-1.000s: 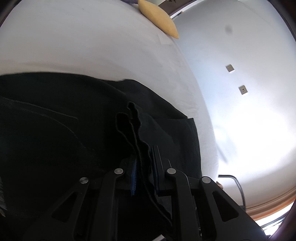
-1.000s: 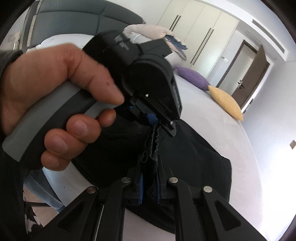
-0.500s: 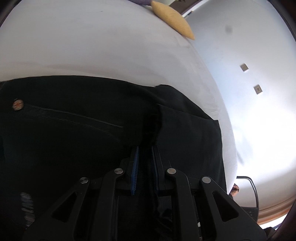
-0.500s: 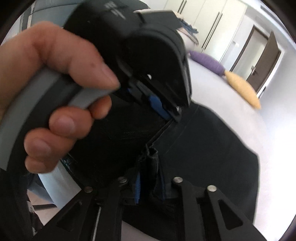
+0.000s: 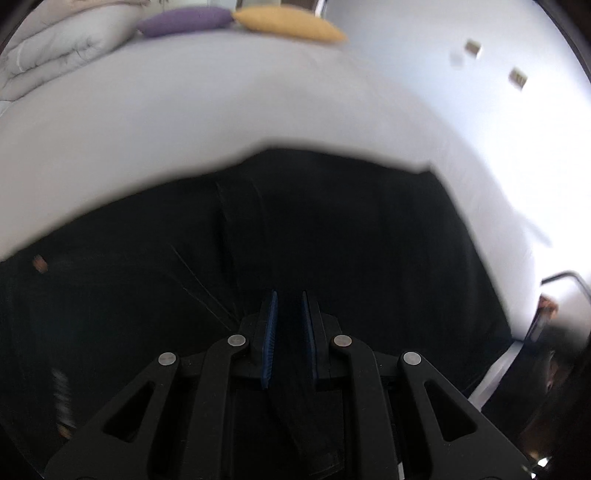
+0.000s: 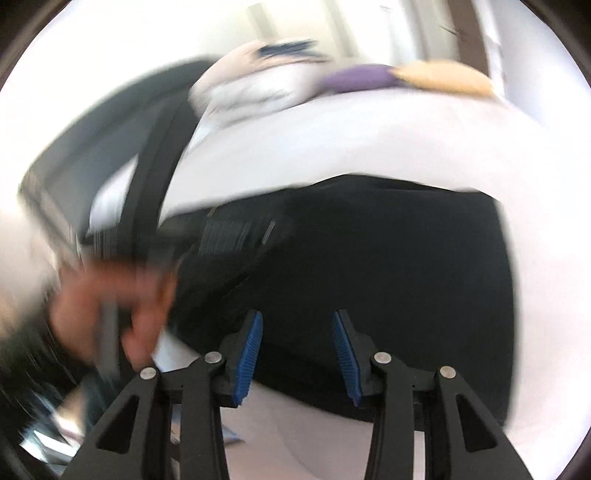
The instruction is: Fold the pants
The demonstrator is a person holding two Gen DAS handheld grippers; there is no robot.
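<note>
Lying flat on the white bed (image 5: 258, 110): black pants (image 5: 351, 240). Left gripper (image 5: 288, 314) jaws nearly closed, pinching a dark strip of the fabric. Right gripper (image 6: 297, 339) jaws wide apart, gripping nothing, above the pants' near edge. Purple pillow (image 5: 184, 20) and yellow pillow (image 5: 288, 27) beyond.

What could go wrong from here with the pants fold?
1. The left gripper looks nearly shut on a strip of the pants; pulling away could drag the fold open.
2. The right gripper is open and empty, with nothing pinning the pants on the bed.
</note>
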